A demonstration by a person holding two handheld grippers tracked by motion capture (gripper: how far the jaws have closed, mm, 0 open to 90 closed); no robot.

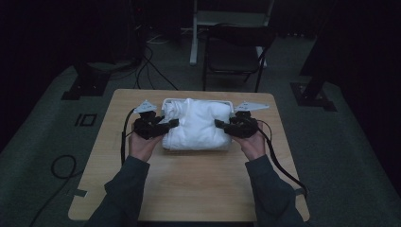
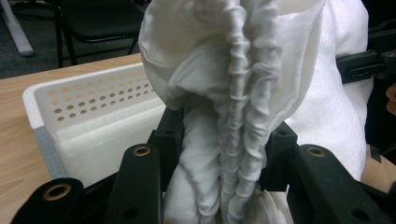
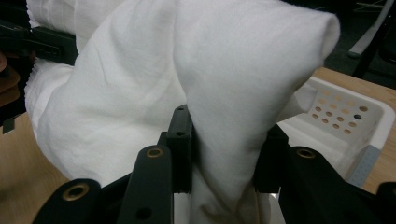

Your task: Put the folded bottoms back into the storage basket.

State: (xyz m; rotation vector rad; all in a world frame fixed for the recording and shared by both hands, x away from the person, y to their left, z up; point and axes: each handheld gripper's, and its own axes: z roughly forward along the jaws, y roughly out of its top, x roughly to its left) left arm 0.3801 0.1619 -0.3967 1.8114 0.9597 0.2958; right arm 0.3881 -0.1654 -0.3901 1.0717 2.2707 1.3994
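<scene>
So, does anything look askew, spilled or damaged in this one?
Nothing stands out. The white cloth is bunched, gripped by the left gripper and right gripper over the white perforated basket.

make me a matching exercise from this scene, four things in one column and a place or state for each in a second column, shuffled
Things:
1. bunched white cloth
2. white perforated plastic basket
3. black folding chair
4. light wooden table

Places or states:
A. on the floor beyond the table's far edge
B. pinched at its two ends by the left gripper and the right gripper
C. carries the basket near its far edge
D. sits on the tabletop under the cloth

Pairs: 1-B, 2-D, 3-A, 4-C
</scene>
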